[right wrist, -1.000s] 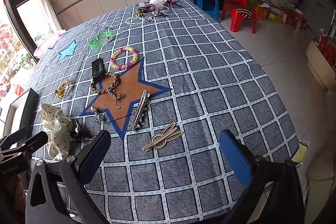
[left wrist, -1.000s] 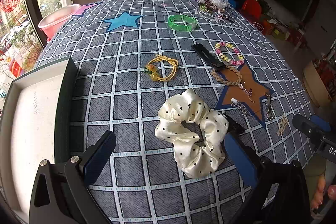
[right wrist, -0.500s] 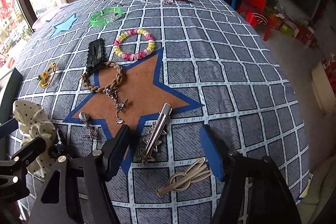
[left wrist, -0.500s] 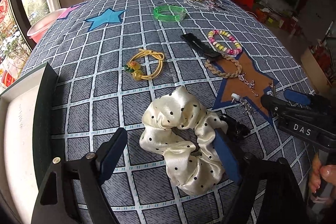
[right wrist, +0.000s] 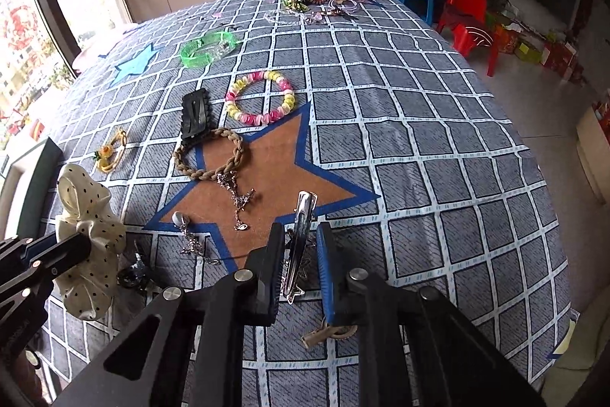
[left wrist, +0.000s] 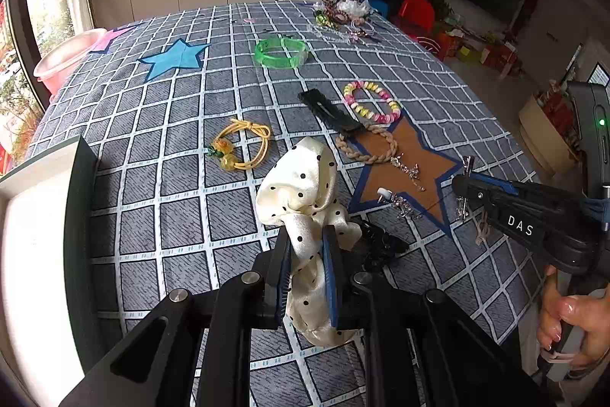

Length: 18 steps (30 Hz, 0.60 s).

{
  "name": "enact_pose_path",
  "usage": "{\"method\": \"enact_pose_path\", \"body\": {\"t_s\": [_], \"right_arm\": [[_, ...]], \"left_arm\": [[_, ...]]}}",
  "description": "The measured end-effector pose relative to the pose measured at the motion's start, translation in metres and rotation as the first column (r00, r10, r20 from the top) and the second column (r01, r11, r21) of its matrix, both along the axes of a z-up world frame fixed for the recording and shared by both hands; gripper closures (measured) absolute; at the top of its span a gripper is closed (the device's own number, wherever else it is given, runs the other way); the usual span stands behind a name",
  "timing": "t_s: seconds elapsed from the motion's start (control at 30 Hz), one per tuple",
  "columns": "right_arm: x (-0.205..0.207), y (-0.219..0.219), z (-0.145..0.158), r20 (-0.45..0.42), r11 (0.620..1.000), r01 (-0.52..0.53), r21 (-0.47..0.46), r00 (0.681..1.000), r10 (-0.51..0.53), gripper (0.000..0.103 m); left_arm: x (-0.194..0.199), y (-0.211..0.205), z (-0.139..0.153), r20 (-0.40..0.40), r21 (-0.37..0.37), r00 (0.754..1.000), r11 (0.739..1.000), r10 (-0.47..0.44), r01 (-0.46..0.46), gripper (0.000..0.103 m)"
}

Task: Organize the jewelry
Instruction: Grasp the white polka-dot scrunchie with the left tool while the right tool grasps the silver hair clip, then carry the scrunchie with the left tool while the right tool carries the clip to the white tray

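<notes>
Two grips were being made at once. The left gripper point(left wrist: 308, 267) had just been closing and was clamped on the cream polka-dot scrunchie point(left wrist: 305, 193), bunching it upright near the table's near edge beside the tray point(left wrist: 78, 208), judged its destination. The right gripper point(right wrist: 299, 264) had just been closing; the silver hair clip point(right wrist: 303, 216) at the brown star point(right wrist: 274, 170) stood between its jaws, seemingly pinched.

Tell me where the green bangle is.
The green bangle lies in the left wrist view at upper centre, right of the blue star, beyond the black clip.
</notes>
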State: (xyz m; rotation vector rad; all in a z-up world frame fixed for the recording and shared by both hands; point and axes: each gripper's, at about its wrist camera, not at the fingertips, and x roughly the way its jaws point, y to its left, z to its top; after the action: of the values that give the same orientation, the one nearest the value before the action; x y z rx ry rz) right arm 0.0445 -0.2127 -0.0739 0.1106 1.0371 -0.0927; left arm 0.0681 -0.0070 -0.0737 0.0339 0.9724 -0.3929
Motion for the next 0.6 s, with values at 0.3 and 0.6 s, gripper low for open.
{"method": "enact_pose_path", "body": {"t_s": [0.3, 0.6], "right_arm": [[-0.013, 0.004, 0.037, 0.065, 0.997, -0.020, 0.074, 0.998, 0.015, 0.085], [-0.010, 0.058, 0.072, 0.131, 0.984, -0.146, 0.102, 0.983, 0.132, 0.085]], "left_arm": [[-0.012, 0.037, 0.041, 0.074, -0.082, 0.996, 0.996, 0.053, -0.047, 0.080], [-0.018, 0.104, 0.063, 0.136, -0.094, 0.976, 0.983, 0.170, -0.158, 0.080]]}}
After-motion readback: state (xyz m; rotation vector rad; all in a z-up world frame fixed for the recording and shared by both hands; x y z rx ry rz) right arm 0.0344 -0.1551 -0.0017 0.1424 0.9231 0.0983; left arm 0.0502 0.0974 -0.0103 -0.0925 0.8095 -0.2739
